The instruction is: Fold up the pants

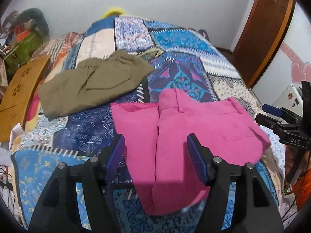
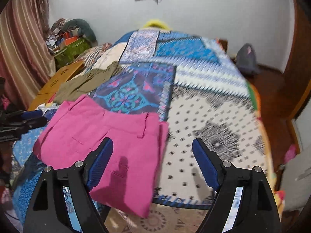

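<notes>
Pink pants (image 1: 186, 136) lie folded on the patterned bedspread (image 1: 175, 44), waistband toward the far side; they also show in the right wrist view (image 2: 108, 136). My left gripper (image 1: 155, 151) is open and empty, hovering just above the near part of the pants. My right gripper (image 2: 152, 155) is open and empty, above the pants' right edge. The right gripper shows at the right edge of the left wrist view (image 1: 281, 122). The left gripper shows at the left edge of the right wrist view (image 2: 21, 120).
Olive-green pants (image 1: 93, 83) lie folded on the bed to the far left, also in the right wrist view (image 2: 85, 83). A wooden board (image 1: 17, 97) lies at the bed's left edge. Clutter (image 2: 70, 38) sits by the curtain. A wooden door (image 1: 268, 29) stands right.
</notes>
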A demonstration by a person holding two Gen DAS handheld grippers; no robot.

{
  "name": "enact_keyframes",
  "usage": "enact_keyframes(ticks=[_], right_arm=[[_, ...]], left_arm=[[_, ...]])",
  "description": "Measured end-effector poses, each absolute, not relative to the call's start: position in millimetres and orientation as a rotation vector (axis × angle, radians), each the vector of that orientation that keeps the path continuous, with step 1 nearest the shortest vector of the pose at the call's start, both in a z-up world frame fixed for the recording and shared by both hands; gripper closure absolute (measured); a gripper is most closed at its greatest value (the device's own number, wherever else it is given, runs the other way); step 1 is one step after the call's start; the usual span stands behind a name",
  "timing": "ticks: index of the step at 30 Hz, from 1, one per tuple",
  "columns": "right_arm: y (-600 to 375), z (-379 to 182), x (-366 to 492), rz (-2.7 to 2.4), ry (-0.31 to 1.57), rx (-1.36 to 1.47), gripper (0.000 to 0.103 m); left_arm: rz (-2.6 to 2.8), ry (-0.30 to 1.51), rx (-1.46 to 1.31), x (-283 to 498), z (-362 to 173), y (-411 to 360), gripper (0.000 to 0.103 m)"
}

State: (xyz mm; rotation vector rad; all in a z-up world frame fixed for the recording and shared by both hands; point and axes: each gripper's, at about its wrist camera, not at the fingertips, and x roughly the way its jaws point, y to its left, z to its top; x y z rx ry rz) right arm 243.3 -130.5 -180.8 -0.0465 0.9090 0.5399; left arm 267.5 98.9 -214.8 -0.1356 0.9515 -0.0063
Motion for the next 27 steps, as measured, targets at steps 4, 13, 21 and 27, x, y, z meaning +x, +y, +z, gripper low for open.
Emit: enact_keyframes(ticks=[4, 13, 21, 27], right_arm=[[-123.0, -197.4, 250.2, 0.563, 0.96, -0.08, 0.022], [-126.4, -221.9, 269.3, 0.652, 1.056, 0.018, 0.025], [-125.5, -234.2, 281.7, 0.737, 1.137, 0.107, 0.034], [-117.4, -226.9, 280.0, 0.768, 1.155, 0.099, 0.061]], left_arm=[[0.012, 0.989, -0.162, 279.3, -234.0, 104.7, 0.032], [-0.003, 1.028, -0.288, 283.8, -261.0, 120.1, 0.02], [-0.054, 1.025, -0.285, 284.6, -260.2, 114.1, 0.038], [-0.101, 1.014, -0.195, 288.8, -249.7, 97.9, 0.073]])
